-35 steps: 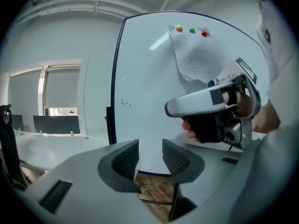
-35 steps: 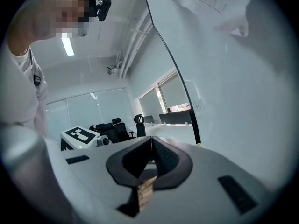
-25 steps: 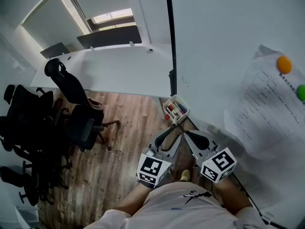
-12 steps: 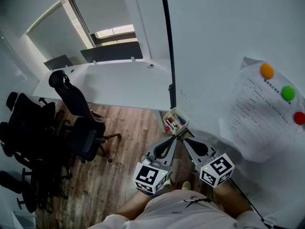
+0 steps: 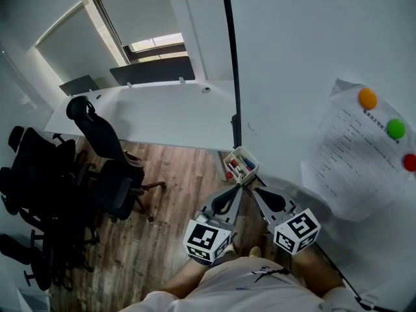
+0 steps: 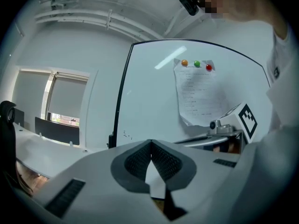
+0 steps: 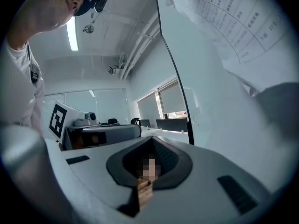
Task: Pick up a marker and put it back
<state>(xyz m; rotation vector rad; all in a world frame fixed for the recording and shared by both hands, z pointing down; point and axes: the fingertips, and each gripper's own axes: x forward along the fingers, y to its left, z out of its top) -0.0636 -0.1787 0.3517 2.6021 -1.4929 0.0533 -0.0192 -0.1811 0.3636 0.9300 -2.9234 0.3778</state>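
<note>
The markers [image 5: 240,166] sit in a small white box [image 5: 251,156] at the lower edge of the whiteboard [image 5: 292,64], likely kept there within a writer's reach. Just below the box, the left gripper [image 5: 238,186] and the right gripper [image 5: 251,186] point at it, tips side by side. Each is pinched together on nothing, so no marker is lifted yet.

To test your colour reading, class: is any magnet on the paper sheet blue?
No: the paper sheet carries an orange magnet, a green magnet and a red magnet, none of them blue.
</note>
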